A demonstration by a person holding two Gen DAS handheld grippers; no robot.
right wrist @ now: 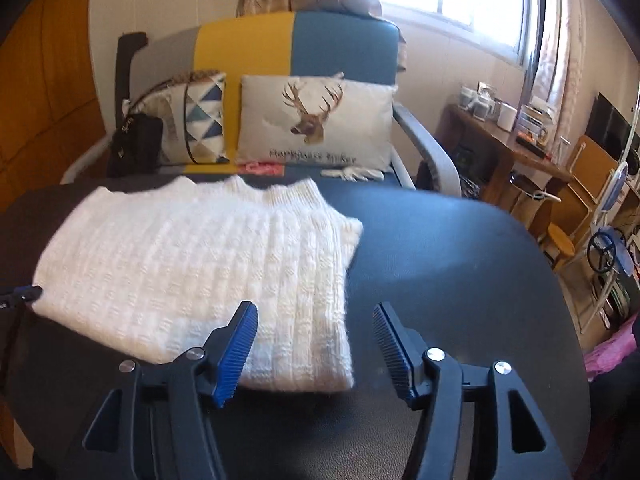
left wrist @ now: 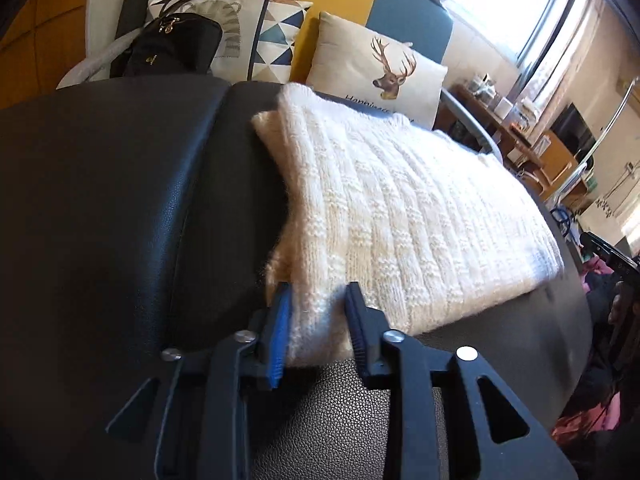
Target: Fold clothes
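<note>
Left wrist view, sweater (left wrist: pixel 400 208) corner between left gripper (left wrist: pixel 318 304) fingers

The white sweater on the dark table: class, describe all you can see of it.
The white sweater is a fuzzy, chunky rib-and-block knit, folded into a rough rectangle, ribbed collar toward the sofa. It lies flat on the dark leather-look table. The left gripper has the near corner between its fingers, seemingly pinched. The right gripper hangs open above the other near corner, not touching.
</note>
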